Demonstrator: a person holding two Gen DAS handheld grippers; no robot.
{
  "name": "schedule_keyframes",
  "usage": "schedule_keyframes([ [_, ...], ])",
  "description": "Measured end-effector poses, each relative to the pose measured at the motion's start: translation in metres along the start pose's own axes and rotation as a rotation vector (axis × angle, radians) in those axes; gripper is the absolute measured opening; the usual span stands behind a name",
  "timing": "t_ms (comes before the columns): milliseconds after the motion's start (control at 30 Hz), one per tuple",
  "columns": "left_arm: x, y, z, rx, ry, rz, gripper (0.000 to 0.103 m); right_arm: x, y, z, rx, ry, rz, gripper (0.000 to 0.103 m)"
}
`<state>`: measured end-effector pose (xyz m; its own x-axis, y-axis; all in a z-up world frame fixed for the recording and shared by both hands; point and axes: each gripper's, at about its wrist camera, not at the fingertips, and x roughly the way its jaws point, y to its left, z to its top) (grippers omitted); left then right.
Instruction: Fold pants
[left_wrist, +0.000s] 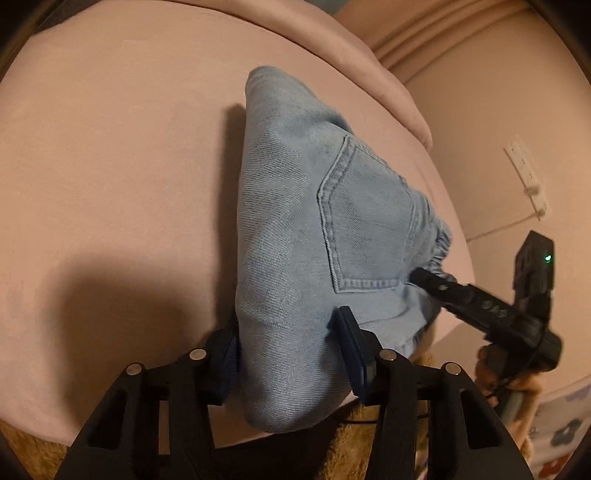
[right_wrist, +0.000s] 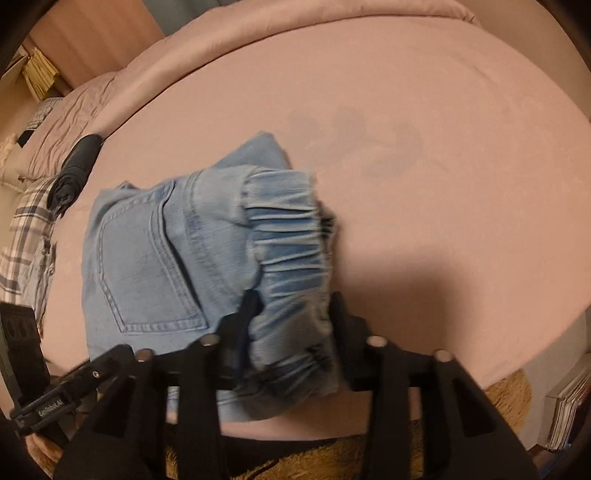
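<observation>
Bed: pink sheet fills both views, smooth and mostly bare. A dark bundle and plaid fabric lie at its far edge in the right wrist view, well apart from the work.

Pants: light blue denim, already folded into a compact stack near the bed's front edge. The back pocket faces up; the gathered elastic waistband sits on the right end.

Left tool: jaws about half open, straddling the near folded edge of the stack. Denim sits between the pads; whether they actually pinch it cannot be told.

Right tool: also about half open, jaws on either side of the bunched waistband at the stack's right corner. A firm grip cannot be confirmed here either.

Judgement on the step in hand: this looks like a late stage, with the stack either being set down or squared up. To do it well, both tools should act on the same edge together, keep the layers aligned, and press or release evenly so the top layer does not slide off. The bulky waistband is the likeliest part to spring open.

Containers: none in view; nothing to record.
</observation>
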<state>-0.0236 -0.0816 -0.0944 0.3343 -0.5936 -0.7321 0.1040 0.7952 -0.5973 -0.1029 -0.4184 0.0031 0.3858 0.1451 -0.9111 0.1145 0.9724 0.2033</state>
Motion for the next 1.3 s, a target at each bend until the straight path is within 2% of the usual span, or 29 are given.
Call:
schedule_keyframes([
  [67,-0.003,0.003,-0.001,0.001,0.001,-0.006,0.046,-0.012,0.008,0.012,-0.016,0.017,-0.04,0.05],
  [133,-0.004,0.003,-0.002,-0.002,0.0,-0.004,0.045,-0.03,0.023,0.023,-0.066,-0.049,-0.111,0.051],
  [167,-0.002,0.002,-0.003,0.003,-0.003,0.001,0.045,-0.044,0.037,0.032,-0.117,-0.107,-0.161,0.058],
  [200,-0.002,0.0,-0.004,0.009,-0.01,0.007,0.044,-0.052,0.046,0.037,-0.152,-0.139,-0.172,0.068],
  [267,0.0,-0.002,-0.006,0.014,-0.016,0.012,0.043,-0.061,0.07,0.055,-0.242,-0.177,-0.097,0.072],
  [333,0.003,-0.006,-0.004,0.012,-0.02,0.011,0.04,-0.051,0.091,0.07,-0.294,-0.131,0.014,0.072],
  [400,0.008,-0.013,-0.002,0.018,-0.022,0.02,0.038,-0.023,0.126,0.082,-0.346,-0.043,0.124,0.07],
  [433,0.009,-0.014,-0.002,0.021,-0.022,0.025,0.038,-0.01,0.138,0.086,-0.366,-0.01,0.147,0.07],
  [533,0.01,-0.018,-0.003,0.032,-0.025,0.037,0.037,0.037,0.176,0.094,-0.425,0.084,0.172,0.069],
  [633,0.012,-0.021,-0.004,0.035,-0.026,0.039,0.037,0.068,0.189,0.093,-0.448,0.136,0.123,0.069],
  [667,0.011,-0.02,-0.007,0.037,-0.027,0.039,0.037,0.078,0.188,0.092,-0.45,0.161,0.098,0.067],
  [700,0.01,-0.021,-0.008,0.04,-0.032,0.044,0.035,0.085,0.185,0.092,-0.452,0.181,0.08,0.059],
  [733,0.011,-0.021,-0.008,0.042,-0.033,0.052,0.034,0.093,0.184,0.093,-0.445,0.199,0.108,0.055],
  [767,0.011,-0.021,-0.008,0.041,-0.031,0.053,0.033,0.098,0.183,0.093,-0.425,0.215,0.169,0.038],
  [800,0.01,-0.022,-0.009,0.043,-0.035,0.05,0.032,0.096,0.183,0.092,-0.409,0.218,0.194,0.034],
  [867,0.007,-0.022,-0.01,0.057,-0.041,0.063,0.03,0.087,0.186,0.089,-0.414,0.185,0.176,0.029],
  [1000,-0.001,-0.033,-0.016,0.103,-0.07,0.116,0.029,0.072,0.2,0.085,-0.457,0.122,0.144,0.026],
  [1067,0.0,-0.033,-0.02,0.106,-0.07,0.133,0.029,0.078,0.207,0.088,-0.461,0.119,0.152,0.026],
  [1167,0.007,-0.024,-0.024,0.056,-0.056,0.137,0.029,0.107,0.214,0.084,-0.449,0.158,0.148,0.027],
  [1300,0.008,-0.025,-0.03,0.041,-0.064,0.134,0.029,0.119,0.229,0.078,-0.491,0.129,0.126,0.03],
])
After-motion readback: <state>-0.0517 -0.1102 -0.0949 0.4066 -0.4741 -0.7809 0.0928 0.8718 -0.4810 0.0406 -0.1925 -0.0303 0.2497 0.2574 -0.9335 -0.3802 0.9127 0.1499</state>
